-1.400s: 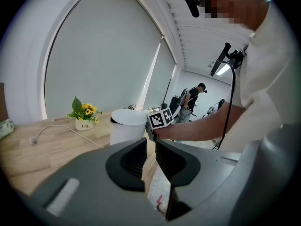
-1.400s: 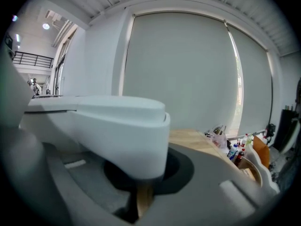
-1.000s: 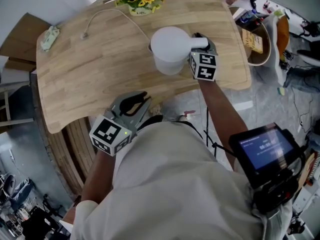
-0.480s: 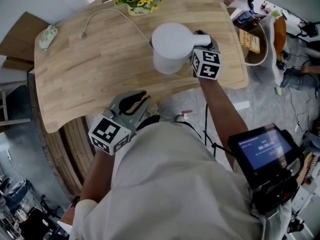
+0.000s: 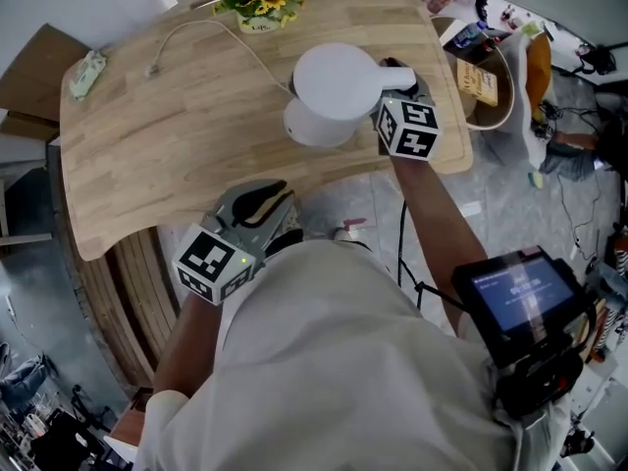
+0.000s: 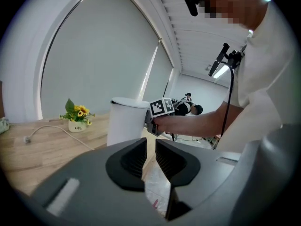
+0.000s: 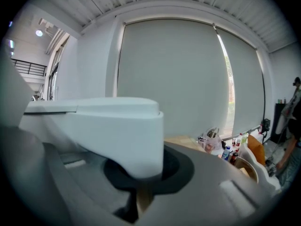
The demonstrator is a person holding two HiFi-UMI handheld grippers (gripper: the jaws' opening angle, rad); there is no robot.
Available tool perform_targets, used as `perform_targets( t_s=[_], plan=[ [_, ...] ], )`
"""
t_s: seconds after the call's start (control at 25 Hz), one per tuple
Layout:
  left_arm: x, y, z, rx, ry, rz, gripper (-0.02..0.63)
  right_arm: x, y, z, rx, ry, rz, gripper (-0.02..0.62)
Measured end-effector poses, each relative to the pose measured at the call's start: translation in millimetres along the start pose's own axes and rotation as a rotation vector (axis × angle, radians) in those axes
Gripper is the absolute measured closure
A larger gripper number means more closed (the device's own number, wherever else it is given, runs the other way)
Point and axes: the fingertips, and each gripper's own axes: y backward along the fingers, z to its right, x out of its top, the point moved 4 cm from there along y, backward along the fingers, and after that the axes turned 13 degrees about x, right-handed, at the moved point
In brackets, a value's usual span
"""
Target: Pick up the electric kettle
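Note:
The white electric kettle [image 5: 334, 84] hangs just above the wooden table [image 5: 167, 155], near its front right edge. My right gripper [image 5: 394, 75] is shut on the kettle's handle [image 5: 391, 80], which points right; the handle [image 7: 110, 126] fills the right gripper view, between the jaws. From the left gripper view the kettle [image 6: 124, 121] stands upright, with its bottom hidden behind my own jaws. My left gripper [image 5: 261, 202] floats off the table's front edge, close to the person's body. Its jaws are almost together with nothing between them [image 6: 149, 157].
A white cord [image 5: 211, 29] runs across the table to the kettle. A pot of sunflowers [image 5: 257, 3] stands at the far edge and a small green packet [image 5: 86, 73] at the left. A basket of clutter [image 5: 486, 72] stands on the floor to the right.
My right gripper and the kettle have come up a little from the table, so the kettle looks larger. The left gripper has stayed where it was.

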Motion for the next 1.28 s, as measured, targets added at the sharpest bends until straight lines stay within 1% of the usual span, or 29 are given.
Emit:
perform_targets(
  t_s=[0.12,0.24,0.36,0.52,0.64,0.8,0.88,1.28],
  plan=[
    [-1,-7,1,-0.015,-0.003,0.011,0.540,6,3,2,0.007,0.007,0.002,0.566],
    [-4,-14,-11,-0.044,-0.008,0.020,0.540,10,-2,1,-0.006,0.020,-0.002,0.566],
    [-11,-17,-28,-0.072,0.005,0.030,0.540,11,-11,-4,-0.022,0.038,-0.021,0.566],
    [-14,-27,-31,-0.096,0.023,0.024,0.540,14,-11,3,-0.031,0.051,-0.042,0.566],
    [-13,-36,-23,-0.118,0.015,0.017,0.540,16,0,13,-0.035,0.055,-0.046,0.566],
    [-14,-45,1,-0.123,0.010,0.023,0.540,10,25,28,-0.030,0.057,-0.052,0.566],
    [-16,-47,7,-0.126,0.009,0.028,0.540,6,33,32,-0.031,0.057,-0.061,0.566],
    [-33,-47,25,-0.124,0.053,0.023,0.540,-6,59,31,0.000,0.076,-0.097,0.566]
  ],
)
